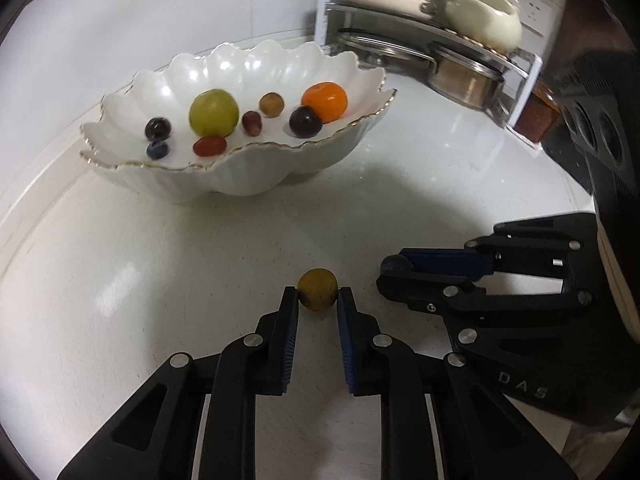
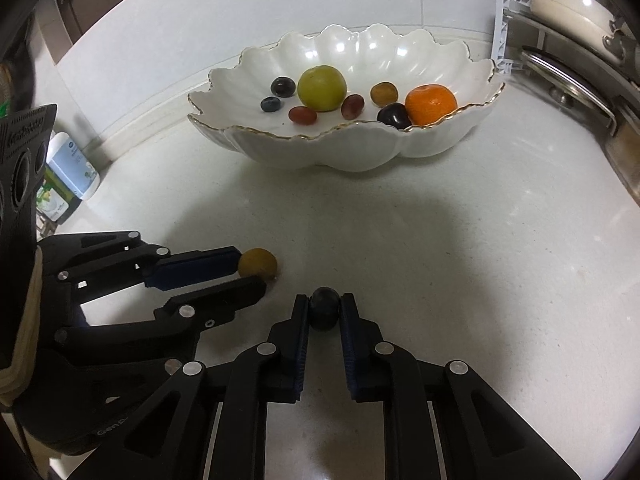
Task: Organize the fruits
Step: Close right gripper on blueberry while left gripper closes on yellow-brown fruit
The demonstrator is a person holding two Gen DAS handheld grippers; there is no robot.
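Note:
My left gripper [image 1: 318, 298] is shut on a small yellow-brown fruit [image 1: 317, 289] just above the white counter; it also shows in the right wrist view [image 2: 257, 263]. My right gripper [image 2: 324, 307] is shut on a dark blue berry [image 2: 324, 307]; in the left wrist view the berry [image 1: 394, 264] peeks out at its fingertips. A white scalloped bowl [image 1: 248, 168] [image 2: 328, 152] stands further back. It holds a green plum [image 1: 213, 112], an orange mandarin [image 1: 325, 101], dark grapes, red grapes and a blueberry [image 1: 157, 149].
A metal rack [image 1: 420, 32] with pots, lids and cream dishes stands at the back right. A bottle and a carton [image 2: 68, 176] stand at the left wall. White counter [image 2: 460, 260] lies between the grippers and the bowl.

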